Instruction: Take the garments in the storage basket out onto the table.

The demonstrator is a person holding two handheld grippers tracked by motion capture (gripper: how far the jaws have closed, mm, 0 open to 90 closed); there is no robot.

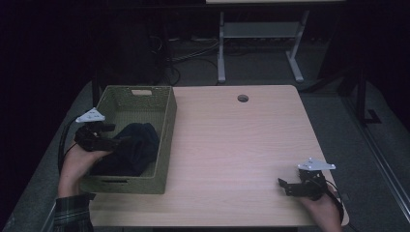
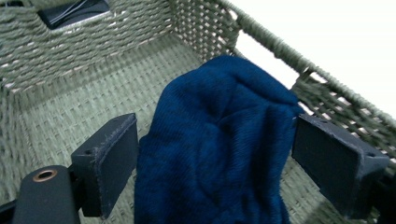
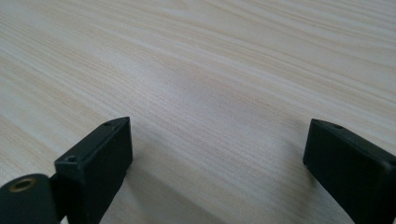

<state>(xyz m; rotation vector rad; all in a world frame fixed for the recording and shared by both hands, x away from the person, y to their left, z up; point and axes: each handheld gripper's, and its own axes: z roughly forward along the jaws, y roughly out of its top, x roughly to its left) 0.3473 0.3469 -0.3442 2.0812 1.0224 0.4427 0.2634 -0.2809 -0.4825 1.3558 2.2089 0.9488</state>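
Note:
A dark blue cloth (image 1: pixel 138 145) lies bunched inside a woven grey-green basket (image 1: pixel 168 130) on the left part of the wooden table (image 1: pixel 232 140). My left gripper (image 1: pixel 120 141) reaches in over the basket's left wall. In the left gripper view it (image 2: pixel 215 144) is open, and the blue cloth (image 2: pixel 224 102) rises between the two jaws, close to both pads, above the basket's woven floor (image 2: pixel 93 93). My right gripper (image 1: pixel 284 186) rests low at the table's front right corner. It (image 3: pixel 217 135) stands open over bare wood (image 3: pixel 210 70), with nothing between its jaws.
A round cable hole (image 1: pixel 242 98) sits near the table's far edge. Behind the table stand another table's white legs (image 1: pixel 221 48), and cables (image 1: pixel 193 53) lie on the floor. The basket's end wall has a handle slot (image 2: pixel 72 11).

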